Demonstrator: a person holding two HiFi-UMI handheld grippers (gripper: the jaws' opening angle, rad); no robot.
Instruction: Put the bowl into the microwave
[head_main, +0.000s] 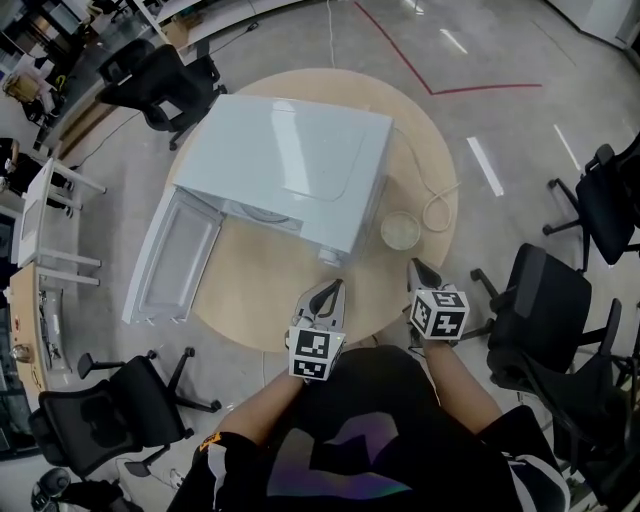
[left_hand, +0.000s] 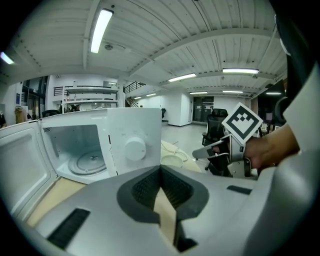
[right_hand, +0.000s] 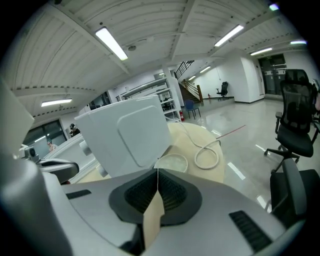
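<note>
Left gripper (head_main: 331, 291) and right gripper (head_main: 417, 268) at near table (head_main: 262, 292) edge, both clenched, empty. Bowl (head_main: 400, 230) on table ahead of right gripper, just beside microwave (head_main: 300, 165), ungrasped. Microwave door (head_main: 176, 262) open, cavity empty. Judgement: grasp, carry, placing all remain.

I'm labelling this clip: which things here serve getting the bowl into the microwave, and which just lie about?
For the job: bowl, microwave with its door open, left tongs, right tongs, both shut and empty.
Lying about: power cord looped on the round table, office chairs around it.
</note>
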